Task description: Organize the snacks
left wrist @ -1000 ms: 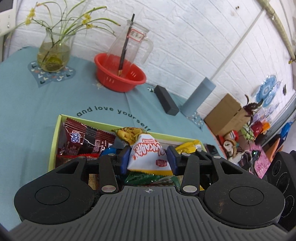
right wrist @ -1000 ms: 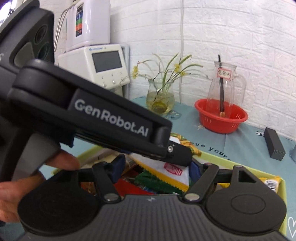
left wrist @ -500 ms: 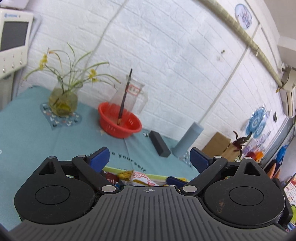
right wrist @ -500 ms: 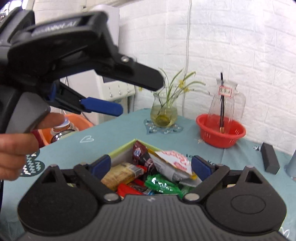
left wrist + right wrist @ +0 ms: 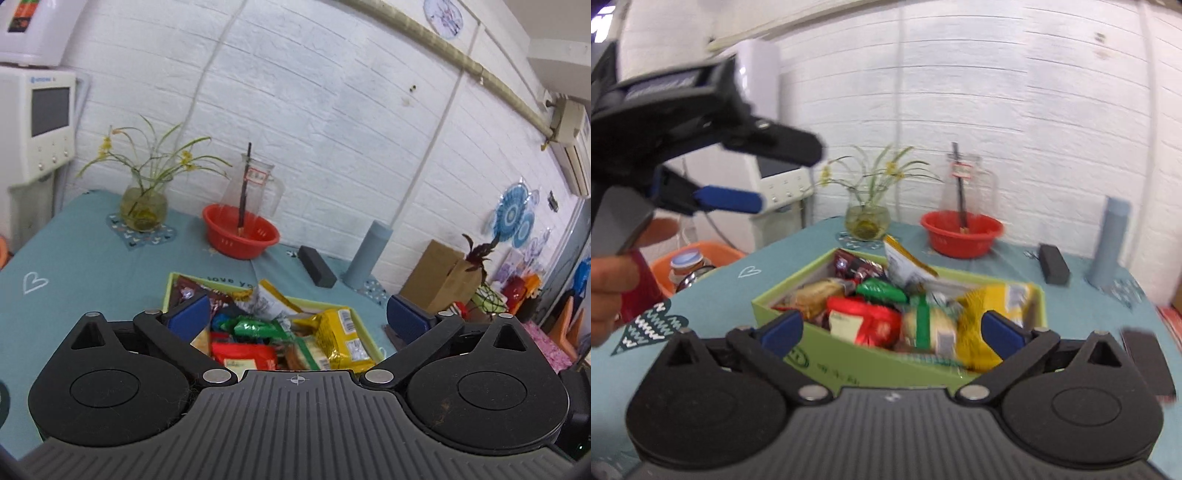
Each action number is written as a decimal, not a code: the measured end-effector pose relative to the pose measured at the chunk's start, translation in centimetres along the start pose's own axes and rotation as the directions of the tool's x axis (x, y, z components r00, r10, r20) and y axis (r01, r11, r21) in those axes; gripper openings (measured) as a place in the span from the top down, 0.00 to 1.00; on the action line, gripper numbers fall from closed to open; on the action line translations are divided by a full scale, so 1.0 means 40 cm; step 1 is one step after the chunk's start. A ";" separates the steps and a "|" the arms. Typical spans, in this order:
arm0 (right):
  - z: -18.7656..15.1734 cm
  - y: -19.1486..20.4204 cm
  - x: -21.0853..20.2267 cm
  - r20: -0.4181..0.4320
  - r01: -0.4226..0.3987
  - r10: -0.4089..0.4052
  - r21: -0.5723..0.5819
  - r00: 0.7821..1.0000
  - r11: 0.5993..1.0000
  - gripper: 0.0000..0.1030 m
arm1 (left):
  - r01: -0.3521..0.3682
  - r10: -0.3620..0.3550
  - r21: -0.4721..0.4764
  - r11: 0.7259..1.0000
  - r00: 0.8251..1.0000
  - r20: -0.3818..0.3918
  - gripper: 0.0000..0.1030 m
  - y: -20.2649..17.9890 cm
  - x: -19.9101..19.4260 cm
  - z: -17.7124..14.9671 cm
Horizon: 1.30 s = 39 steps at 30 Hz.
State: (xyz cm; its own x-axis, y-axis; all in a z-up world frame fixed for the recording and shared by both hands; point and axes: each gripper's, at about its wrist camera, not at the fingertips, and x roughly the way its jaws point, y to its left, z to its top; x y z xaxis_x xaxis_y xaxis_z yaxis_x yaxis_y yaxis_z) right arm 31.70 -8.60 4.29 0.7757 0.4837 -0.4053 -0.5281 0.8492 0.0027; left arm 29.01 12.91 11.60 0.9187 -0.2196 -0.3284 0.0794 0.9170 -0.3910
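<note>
Here both grippers, left (image 5: 297, 317) and right (image 5: 892, 328), hover spread wide and empty above the green box (image 5: 849, 350) of snacks (image 5: 280, 332). Motion blur smears the packets; the box's near edge hides behind the tool.

The snack box (image 5: 827, 347) sat on the table (image 5: 81, 266) with the packets (image 5: 882, 317) heaped inside, one leaning up against its far wall. Behind it, from left to right, were the plant vase (image 5: 143, 206), the basin (image 5: 240, 232) with a pitcher (image 5: 255, 184) just behind it, a small block (image 5: 317, 266) and an upright tube (image 5: 369, 254). Off the table's left edge was a tub (image 5: 701, 258) holding jars, and cardboard boxes (image 5: 439, 280) stood past the right end.
</note>
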 end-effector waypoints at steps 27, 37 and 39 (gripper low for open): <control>-0.436 0.236 -0.592 0.025 0.222 -0.226 0.116 0.974 0.968 0.01 | -0.256 0.255 0.133 0.958 0.967 0.019 0.10 -0.163 -0.454 -0.510; -0.470 0.226 -0.756 0.215 0.227 -0.272 0.212 0.938 0.951 0.01 | -0.223 0.216 0.244 0.944 0.975 0.054 0.11 -0.213 -0.534 -0.571; -0.470 0.224 -0.754 0.198 0.240 -0.278 0.197 0.940 0.951 0.01 | -0.216 0.208 0.242 0.946 0.976 0.058 0.11 -0.212 -0.540 -0.574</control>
State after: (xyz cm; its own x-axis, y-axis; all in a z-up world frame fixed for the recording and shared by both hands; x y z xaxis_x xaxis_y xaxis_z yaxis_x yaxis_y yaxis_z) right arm -2.91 -19.58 -0.64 0.9444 0.2606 -0.2004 -0.2481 0.9649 0.0857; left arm -0.40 2.24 2.25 0.9359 -0.0046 -0.3524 -0.0296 0.9954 -0.0915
